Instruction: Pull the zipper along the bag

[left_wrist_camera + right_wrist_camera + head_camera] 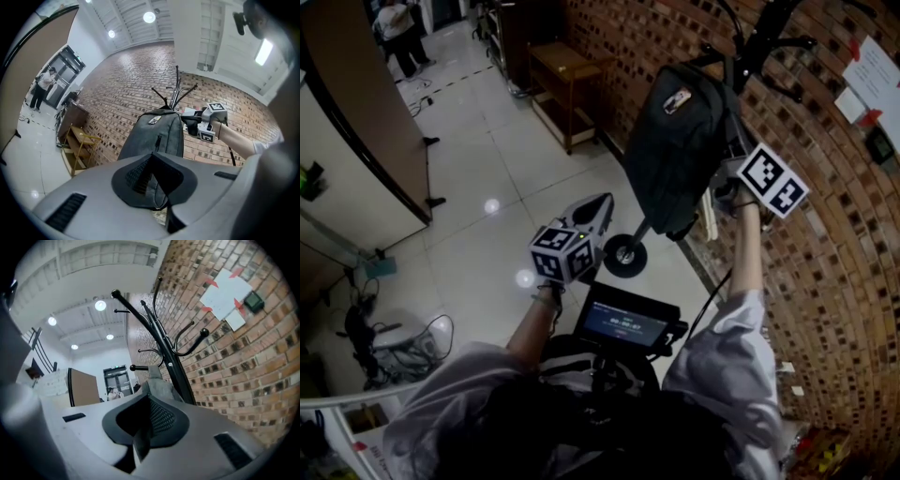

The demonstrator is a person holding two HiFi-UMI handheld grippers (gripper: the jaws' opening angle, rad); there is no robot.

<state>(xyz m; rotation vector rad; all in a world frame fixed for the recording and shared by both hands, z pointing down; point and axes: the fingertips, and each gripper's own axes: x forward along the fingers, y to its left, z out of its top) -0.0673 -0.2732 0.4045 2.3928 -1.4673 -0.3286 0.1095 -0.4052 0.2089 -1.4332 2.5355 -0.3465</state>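
Note:
A dark grey backpack [675,141] hangs from a black coat stand [625,255] against the brick wall. My right gripper [729,178] is raised at the bag's upper right edge, with its marker cube [773,180] just behind it. In the right gripper view its jaws [150,401] stand closed together right under grey bag fabric [159,386], pinching a thin dark tab that I take for the zipper pull. My left gripper [602,204] hangs lower, left of the bag's bottom and apart from it. It points at the bag [157,136], tips [150,157] together, holding nothing.
A wooden shelf [567,84] stands by the wall behind the bag. A small screen [623,323] sits on a rig at my chest. Papers [872,80] are pinned to the brick wall on the right. A person [398,33] stands far off on the shiny floor.

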